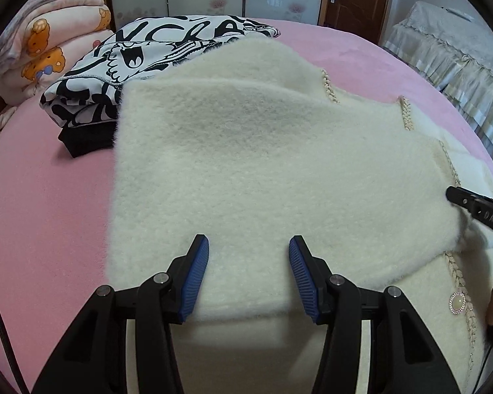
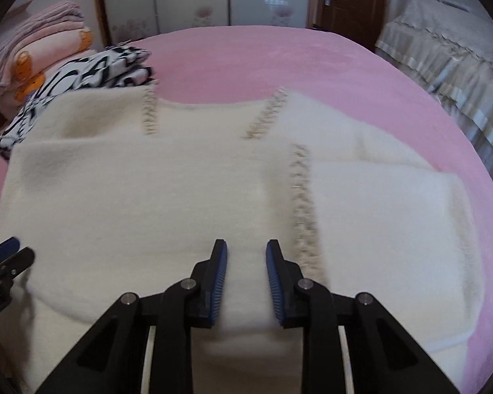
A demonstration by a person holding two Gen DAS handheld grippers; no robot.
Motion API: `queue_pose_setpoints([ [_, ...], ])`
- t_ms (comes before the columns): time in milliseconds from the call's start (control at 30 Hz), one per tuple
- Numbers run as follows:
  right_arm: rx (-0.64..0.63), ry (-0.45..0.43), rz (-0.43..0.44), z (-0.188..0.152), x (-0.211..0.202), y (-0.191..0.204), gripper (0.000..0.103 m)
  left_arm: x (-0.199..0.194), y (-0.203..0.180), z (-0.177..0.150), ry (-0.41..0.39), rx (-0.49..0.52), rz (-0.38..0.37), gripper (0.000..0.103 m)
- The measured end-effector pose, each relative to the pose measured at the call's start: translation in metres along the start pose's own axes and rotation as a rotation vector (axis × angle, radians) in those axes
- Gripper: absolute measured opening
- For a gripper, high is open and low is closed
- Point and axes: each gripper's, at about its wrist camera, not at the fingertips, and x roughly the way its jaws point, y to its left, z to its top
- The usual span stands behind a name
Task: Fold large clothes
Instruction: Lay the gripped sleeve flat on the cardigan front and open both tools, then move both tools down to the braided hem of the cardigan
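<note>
Cream fuzzy cardigan (image 1: 279,170) spread on pink bed (image 1: 42,203), partly folded, lying ahead of and beneath both tongs. Left tongs (image 1: 249,279) spread wide, empty, over near folded edge. Right tongs (image 2: 246,282) parted, narrower gap, holding nothing, just left of braided trim (image 2: 304,216). Black-and-white folded garment (image 1: 121,75) far left of left tongs, touching cardigan.

Risks: thick pile slipping from shallow pinch; folded flap dragging askew; pearl button (image 1: 457,302) snagging; cardigan nudging neighbouring garment.
</note>
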Motion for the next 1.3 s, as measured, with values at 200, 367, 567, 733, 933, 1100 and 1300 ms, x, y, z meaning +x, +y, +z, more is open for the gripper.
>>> queue_pose_setpoints([
  [200, -0.016, 0.003, -0.040, -0.002, -0.001, -0.003, 0.000, 0.002, 0.000, 0.002, 0.003, -0.014, 0.025, 0.051],
  [367, 0.014, 0.012, -0.034, -0.001, -0.003, -0.002, 0.003, 0.004, -0.003, 0.004, 0.017, -0.011, 0.031, 0.055],
  [567, 0.086, 0.026, 0.025, -0.001, -0.012, -0.008, 0.014, 0.003, -0.007, 0.004, 0.027, -0.029, 0.026, 0.067],
  [733, 0.086, 0.013, 0.035, -0.008, -0.028, -0.001, 0.027, -0.005, -0.010, -0.001, 0.040, -0.051, 0.018, 0.071],
  [933, 0.106, -0.003, 0.071, -0.019, -0.058, 0.004, 0.031, -0.032, -0.014, -0.010, 0.053, -0.064, -0.009, 0.071],
  [1100, 0.104, -0.039, 0.106, -0.039, -0.101, 0.010, 0.031, -0.076, -0.014, -0.029, 0.033, -0.095, -0.028, 0.071],
  [1300, 0.093, -0.094, 0.146, -0.070, -0.162, 0.014, 0.041, -0.144, -0.012, -0.059, -0.014, -0.108, -0.027, 0.071],
])
